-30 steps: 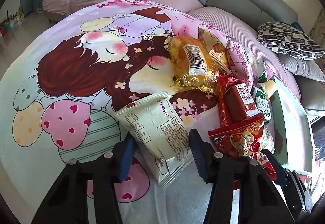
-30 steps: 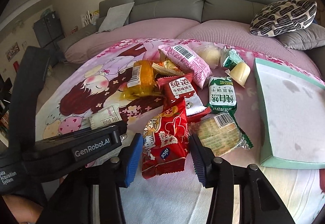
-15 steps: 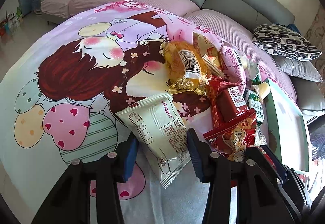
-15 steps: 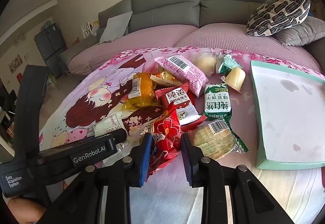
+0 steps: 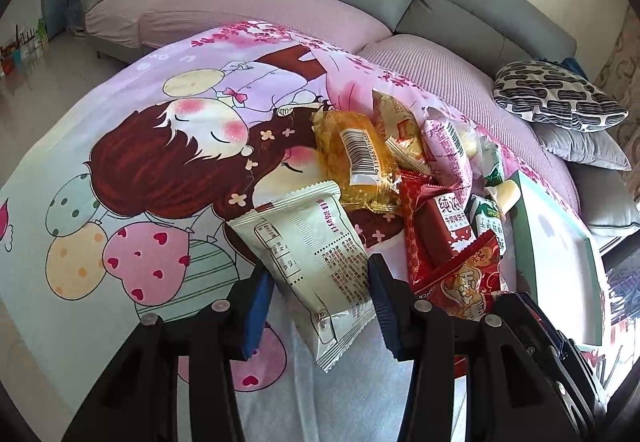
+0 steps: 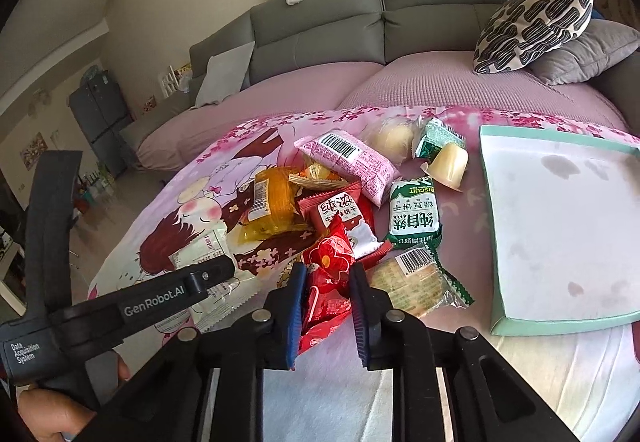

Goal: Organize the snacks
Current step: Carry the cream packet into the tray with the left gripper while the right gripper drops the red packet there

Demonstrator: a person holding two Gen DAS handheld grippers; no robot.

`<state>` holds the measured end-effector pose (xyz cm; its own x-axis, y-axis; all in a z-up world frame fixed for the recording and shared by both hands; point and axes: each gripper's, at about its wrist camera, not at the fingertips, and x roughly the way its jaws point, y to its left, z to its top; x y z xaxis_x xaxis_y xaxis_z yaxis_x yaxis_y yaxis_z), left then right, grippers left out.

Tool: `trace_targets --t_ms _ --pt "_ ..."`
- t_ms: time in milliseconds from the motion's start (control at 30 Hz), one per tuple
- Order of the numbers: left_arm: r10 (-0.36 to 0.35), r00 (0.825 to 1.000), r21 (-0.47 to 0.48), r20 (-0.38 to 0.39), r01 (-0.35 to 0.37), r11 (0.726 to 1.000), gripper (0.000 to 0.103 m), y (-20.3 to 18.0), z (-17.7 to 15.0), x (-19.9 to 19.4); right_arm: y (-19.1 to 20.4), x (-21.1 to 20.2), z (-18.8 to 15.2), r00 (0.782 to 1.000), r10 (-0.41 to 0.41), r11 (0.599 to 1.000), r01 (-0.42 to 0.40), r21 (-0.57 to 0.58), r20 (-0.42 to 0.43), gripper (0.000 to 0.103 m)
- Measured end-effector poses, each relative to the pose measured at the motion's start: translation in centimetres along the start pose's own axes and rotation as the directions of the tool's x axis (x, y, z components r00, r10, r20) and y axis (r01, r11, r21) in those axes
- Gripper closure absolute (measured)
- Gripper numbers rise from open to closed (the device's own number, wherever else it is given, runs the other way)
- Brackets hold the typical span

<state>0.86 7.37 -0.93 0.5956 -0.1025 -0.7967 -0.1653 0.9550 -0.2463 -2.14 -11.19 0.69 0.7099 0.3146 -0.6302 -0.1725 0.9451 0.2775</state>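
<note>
A pile of snack packets lies on a cartoon-print cloth. My right gripper [image 6: 326, 306] is shut on a red flower-print packet [image 6: 330, 274], which tilts up off the cloth between the fingers. My left gripper [image 5: 320, 306] is open, its fingers either side of a cream packet [image 5: 316, 254] that lies flat on the cloth. Close by are an orange packet [image 6: 272, 205], a red biscuit packet [image 6: 340, 213], a pink packet [image 6: 352, 161], a green biscuit packet [image 6: 414, 213], a clear-wrapped cracker pack [image 6: 412, 280] and a jelly cup [image 6: 450, 163].
A shallow mint-green tray [image 6: 560, 322] with a white floor lies to the right of the pile. A grey sofa [image 6: 420, 17] with patterned cushions and a plush dog runs along the back. The cloth ends at the left over bare floor.
My right gripper closed on the red flower-print packet and raised it off the cloth. My left gripper stayed open around the cream packet and lifted slightly.
</note>
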Motion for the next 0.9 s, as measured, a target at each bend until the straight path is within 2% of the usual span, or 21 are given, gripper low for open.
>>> trace_targets --t_ms 167,333,500,700,800,900 --pt "-0.008 1.000 0.001 0.026 0.008 1.000 0.054 -0.3 0.4 -1.1 0.0 -1.4 0.6 0.998 0.020 1.000 -0.020 0.011 0.063 0.080" --pt "-0.029 0.998 0.021 0.057 0.028 0.999 0.054 -1.7 1.3 -2.0 -0.8 -2.7 1.4 0.993 0.000 1.000 -0.004 0.028 0.120 0.080" --pt "-0.095 0.994 0.063 0.060 0.091 0.994 0.054 -4.9 2.0 -2.0 -3.7 -4.2 2.4 0.981 -0.080 0.993 0.064 0.095 0.177 0.080" --pt "-0.208 0.977 0.178 0.048 0.197 0.964 0.054 -11.2 2.0 -2.0 -8.7 -5.9 3.2 0.943 -0.240 0.952 0.182 0.245 0.232 0.080" --pt "-0.258 0.966 0.247 0.029 0.244 0.938 0.054 -14.7 1.8 -1.8 -11.2 -6.7 3.7 0.915 -0.323 0.921 0.244 0.304 0.243 0.080" --pt "-0.296 0.955 0.304 0.009 0.280 0.911 0.054 -17.8 1.5 -1.3 -13.9 -7.9 4.0 0.895 -0.370 0.893 0.267 0.364 0.251 0.080"
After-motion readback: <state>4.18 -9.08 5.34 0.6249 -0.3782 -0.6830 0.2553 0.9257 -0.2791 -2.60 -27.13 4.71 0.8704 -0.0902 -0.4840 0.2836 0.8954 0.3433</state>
